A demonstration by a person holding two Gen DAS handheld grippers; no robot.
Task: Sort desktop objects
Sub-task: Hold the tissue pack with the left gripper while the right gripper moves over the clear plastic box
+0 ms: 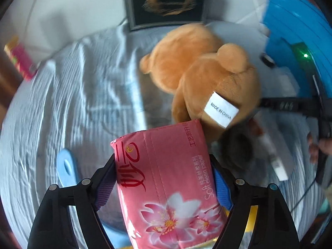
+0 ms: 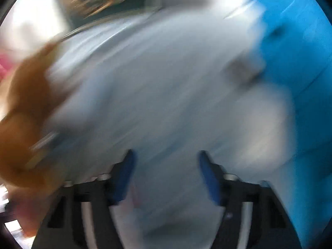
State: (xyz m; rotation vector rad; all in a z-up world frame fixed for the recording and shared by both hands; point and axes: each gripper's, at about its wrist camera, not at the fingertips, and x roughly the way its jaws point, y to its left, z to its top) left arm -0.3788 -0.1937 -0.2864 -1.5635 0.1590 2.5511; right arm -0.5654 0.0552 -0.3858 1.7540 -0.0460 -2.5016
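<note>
My left gripper [image 1: 164, 161] is shut on a pink tissue pack [image 1: 166, 182] with a flower print, held above the pale blue cloth [image 1: 72, 103]. A brown teddy bear [image 1: 203, 78] with a white "MADE IN CHINA" tag lies just beyond the pack, to the right. My right gripper [image 2: 166, 161] is open and empty over the cloth; its view is heavily blurred. The bear [image 2: 25, 108] shows as a brown smear at the left edge there. The other gripper's black body [image 1: 290, 105] shows at right in the left wrist view.
A blue bin [image 1: 294, 33] stands at the right, also in the right wrist view [image 2: 294, 62]. A dark framed picture [image 1: 166, 2] is at the back. A red box [image 1: 18, 58] lies far left. A light blue flat piece [image 1: 66, 168] lies on the cloth.
</note>
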